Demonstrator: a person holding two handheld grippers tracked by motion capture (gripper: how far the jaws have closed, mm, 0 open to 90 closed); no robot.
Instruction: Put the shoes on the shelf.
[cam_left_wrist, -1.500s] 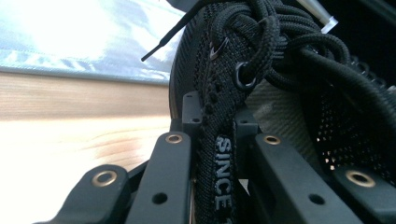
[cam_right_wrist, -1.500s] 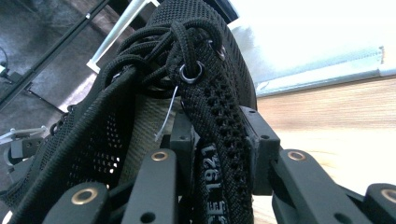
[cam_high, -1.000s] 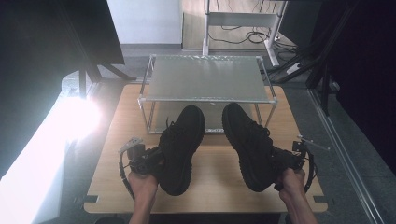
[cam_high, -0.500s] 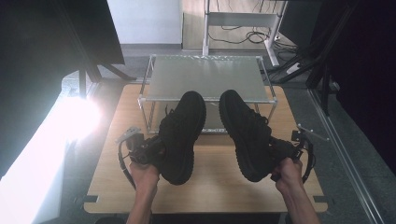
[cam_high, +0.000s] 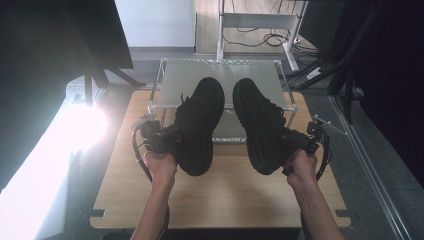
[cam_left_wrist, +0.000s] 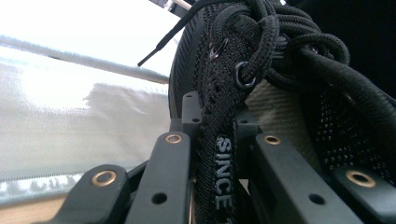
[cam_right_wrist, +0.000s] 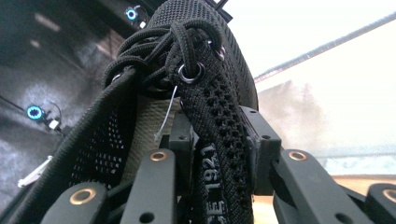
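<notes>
Above the wooden table (cam_high: 225, 195), two black shoes (cam_high: 197, 125) (cam_high: 260, 127), each gripper's (cam_left_wrist: 212, 140) (cam_right_wrist: 215, 140) fingers clamped on one.

Left shoe (cam_left_wrist: 261, 93), strip at collar edge between the jaws: "SINCE", letters below cut off.
Right shoe (cam_right_wrist: 205, 79), matching collar strip: "1921", preceded by partly hidden letters "E".

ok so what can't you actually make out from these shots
- High view: soles of the left shoe and right shoe face down, hidden by their own uppers.
- High view: the rack shelf below, covered by both shoes.
- Left hand-held gripper view: collar lettering reads "SINCE", the rest cut off at the bottom edge.
- Right hand-held gripper view: "1921" legible, the word before it cut off.
</notes>
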